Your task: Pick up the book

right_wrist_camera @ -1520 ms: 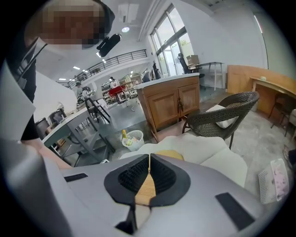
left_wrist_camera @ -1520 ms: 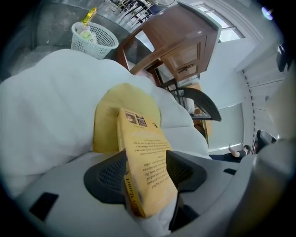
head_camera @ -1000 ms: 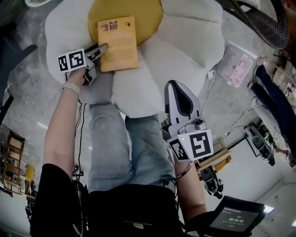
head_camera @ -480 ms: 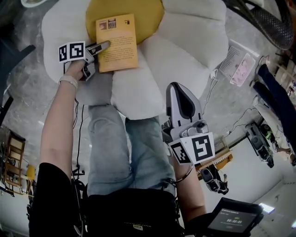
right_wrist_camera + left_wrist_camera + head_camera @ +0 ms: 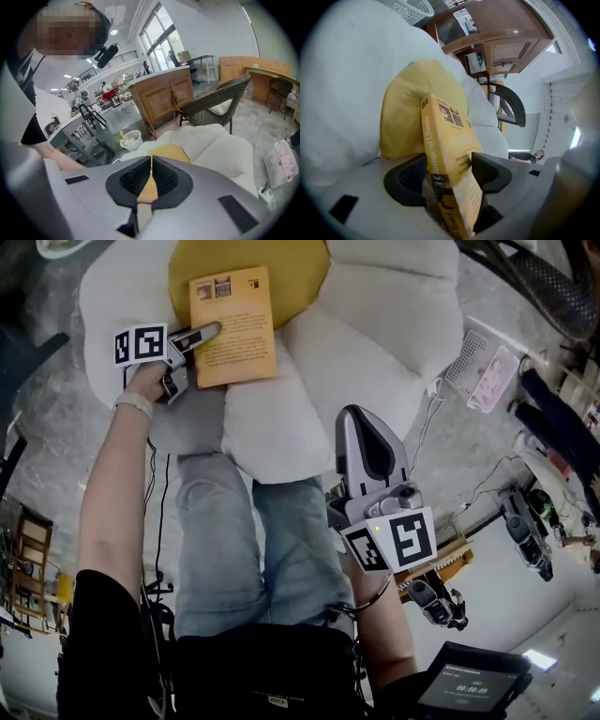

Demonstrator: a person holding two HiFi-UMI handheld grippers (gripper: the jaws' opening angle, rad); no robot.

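A yellow paperback book (image 5: 232, 324) lies on a flower-shaped cushion, half on its yellow centre (image 5: 291, 268), half on a white petal (image 5: 375, 343). My left gripper (image 5: 202, 334) is at the book's left edge, one finger over the cover. In the left gripper view the book (image 5: 454, 154) stands edge-on between the two pads of the left gripper (image 5: 450, 176), whose jaws have just been opening and stand wide around it. My right gripper (image 5: 364, 423) hangs above the person's knee, apart from the book. Its pads meet in the right gripper view (image 5: 151, 176).
The person's legs in jeans (image 5: 253, 549) reach to the cushion's near edge. A white and pink item (image 5: 478, 371) and cables lie on the grey floor to the right. A wicker chair (image 5: 525, 277) stands at the top right. A screen (image 5: 469, 690) shows at the bottom right.
The left gripper has settled slightly lower at the book's left edge. The book still lies on the cushion. The right gripper has kept its place.
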